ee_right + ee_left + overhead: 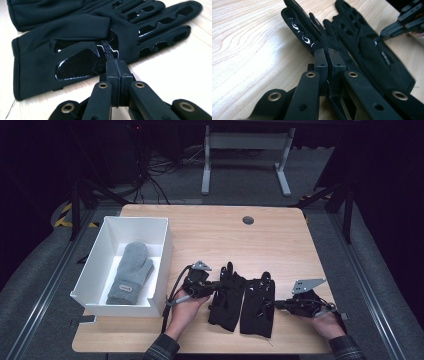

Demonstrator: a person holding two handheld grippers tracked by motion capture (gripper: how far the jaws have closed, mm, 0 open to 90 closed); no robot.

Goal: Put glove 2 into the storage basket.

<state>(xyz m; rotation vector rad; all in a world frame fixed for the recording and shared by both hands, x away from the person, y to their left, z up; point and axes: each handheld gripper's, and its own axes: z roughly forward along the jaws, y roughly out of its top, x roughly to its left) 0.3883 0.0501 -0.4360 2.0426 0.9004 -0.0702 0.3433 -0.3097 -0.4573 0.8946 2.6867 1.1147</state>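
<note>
Two black gloves lie side by side, palms up, near the table's front edge: the left glove and the right glove. My left gripper comes in from the left and is shut on the left glove's edge, with fabric pinched between its jaws. From the right, my right gripper meets the right glove's side edge below the shiny palm patch, jaws pressed together on the fabric. In the left gripper view the right gripper sits at the far side of the gloves.
A white box stands at the table's left and holds a grey mitten. A dark round grommet sits near the back edge. Bare wood stretches behind the gloves, and a white desk frame stands on the floor beyond.
</note>
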